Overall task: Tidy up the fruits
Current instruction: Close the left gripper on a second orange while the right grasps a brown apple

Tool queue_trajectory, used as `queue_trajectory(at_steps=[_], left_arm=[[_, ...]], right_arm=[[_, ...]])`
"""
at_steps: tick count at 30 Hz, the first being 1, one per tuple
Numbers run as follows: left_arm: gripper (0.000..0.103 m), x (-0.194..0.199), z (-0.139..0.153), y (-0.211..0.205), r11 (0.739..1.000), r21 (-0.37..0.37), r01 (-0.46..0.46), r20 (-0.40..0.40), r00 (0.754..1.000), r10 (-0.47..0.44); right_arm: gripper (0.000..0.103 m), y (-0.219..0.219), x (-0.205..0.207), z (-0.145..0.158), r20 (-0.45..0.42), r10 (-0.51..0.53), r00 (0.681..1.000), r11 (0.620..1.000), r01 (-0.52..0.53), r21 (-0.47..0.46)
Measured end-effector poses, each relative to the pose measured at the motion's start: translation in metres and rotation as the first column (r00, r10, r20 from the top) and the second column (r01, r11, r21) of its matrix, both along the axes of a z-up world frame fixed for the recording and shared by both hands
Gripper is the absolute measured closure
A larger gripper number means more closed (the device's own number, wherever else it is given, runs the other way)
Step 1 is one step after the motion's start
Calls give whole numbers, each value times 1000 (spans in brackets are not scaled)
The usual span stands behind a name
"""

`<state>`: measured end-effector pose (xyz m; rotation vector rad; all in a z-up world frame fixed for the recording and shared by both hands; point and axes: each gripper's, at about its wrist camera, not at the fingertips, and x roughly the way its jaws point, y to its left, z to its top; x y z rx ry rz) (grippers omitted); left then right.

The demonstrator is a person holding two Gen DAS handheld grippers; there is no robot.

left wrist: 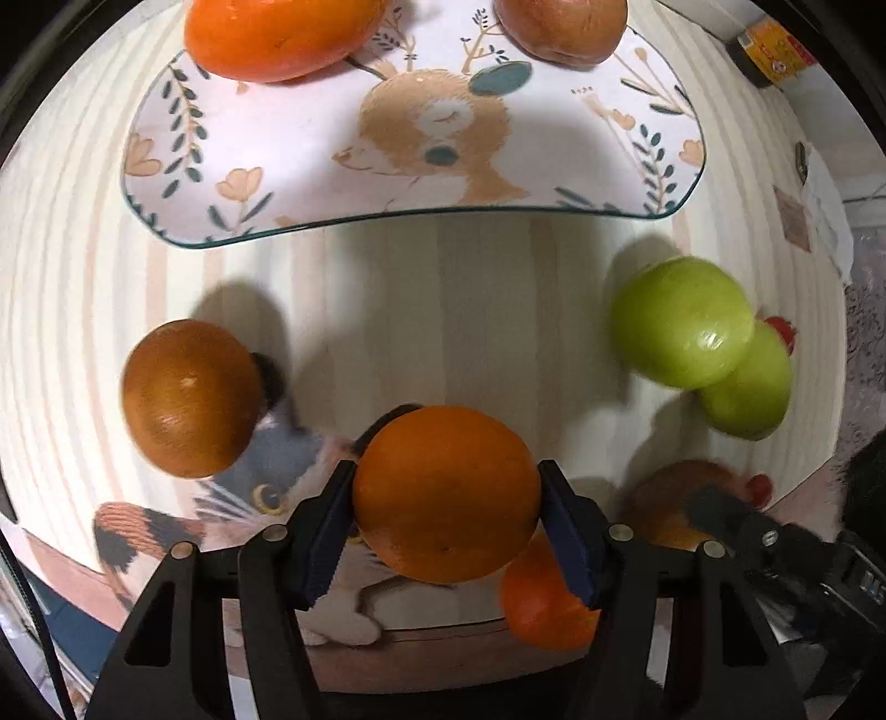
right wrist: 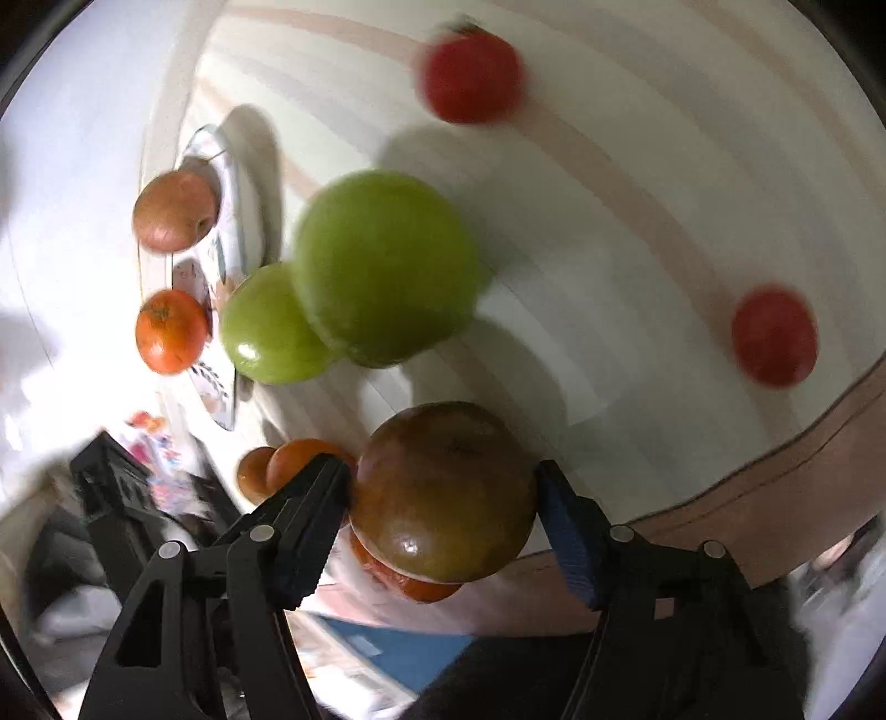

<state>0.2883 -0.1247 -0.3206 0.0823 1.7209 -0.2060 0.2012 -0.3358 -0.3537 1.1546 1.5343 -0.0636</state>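
On a striped worktop (left wrist: 443, 288), the left tool (left wrist: 447, 498) clamps an orange (left wrist: 446, 493) between its blue pads, both pads pressed against the fruit's sides, just above a cat-print mat. A second, smaller orange (left wrist: 545, 606) lies partly hidden beneath it. The right tool (right wrist: 443, 498) grips a brownish-green apple (right wrist: 443, 490), its pads at either flank, with an orange fruit under it. Two green apples (right wrist: 382, 266) sit touching each other near the centre of the worktop, two red tomatoes (right wrist: 774, 337) well apart beyond them. A deer-print plate (left wrist: 310, 144) carries a large orange fruit (left wrist: 282, 33) and a brown apple (left wrist: 562, 27).
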Motion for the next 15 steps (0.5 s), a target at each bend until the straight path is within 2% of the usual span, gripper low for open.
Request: queue_trajectory(at_steps=[3, 6, 9, 11, 15], left_arm=[[41, -8, 1, 6, 1000, 24, 4, 1, 1000, -4], [41, -20, -2, 20, 999, 31, -9, -9, 1000, 9], [41, -25, -3, 27, 999, 23, -28, -9, 1000, 28], [41, -28, -2, 28, 999, 21, -33, -6, 999, 33], [41, -26, 1, 25, 999, 30, -28, 3, 1000, 28]], right_arm=[[33, 8, 11, 25, 76, 142, 987, 972, -125, -199], [33, 20, 21, 38, 105, 301, 948, 896, -244, -371], [33, 29, 22, 41, 107, 412, 905, 839, -332, -430], [32, 30, 20, 42, 90, 454, 886, 815, -373, -444], [32, 31, 16, 40, 74, 471, 879, 808, -397, -435]])
